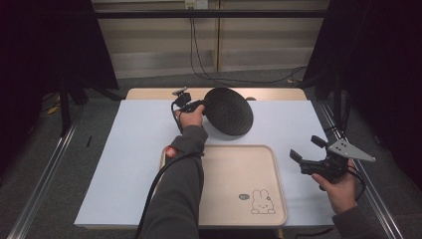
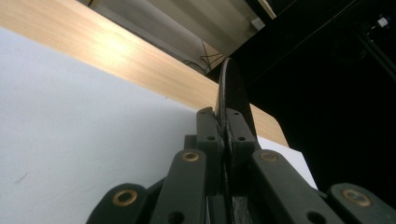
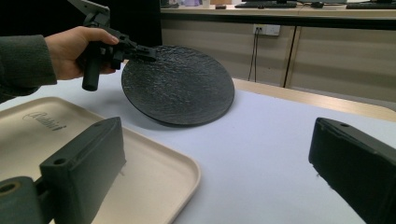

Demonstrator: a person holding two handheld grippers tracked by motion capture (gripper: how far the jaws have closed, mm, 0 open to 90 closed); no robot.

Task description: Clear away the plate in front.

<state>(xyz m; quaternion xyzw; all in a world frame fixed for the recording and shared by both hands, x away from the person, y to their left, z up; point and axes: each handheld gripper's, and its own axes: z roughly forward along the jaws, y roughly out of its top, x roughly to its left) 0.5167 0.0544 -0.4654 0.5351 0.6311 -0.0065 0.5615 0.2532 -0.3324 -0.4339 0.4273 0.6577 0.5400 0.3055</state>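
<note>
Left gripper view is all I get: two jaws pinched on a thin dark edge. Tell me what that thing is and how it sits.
Observer: It is a round black plate, gripped at its rim by the left gripper and tilted, with its far edge raised above the table.
Operator: Report what lies under it.
Observer: Bare white table surface; a beige tray sits nearer the person, with nothing on it but a printed rabbit.
Operator: Give me the other gripper.
Observer: The right gripper is held off the tray's right side, jaws wide apart and holding nothing.
</note>
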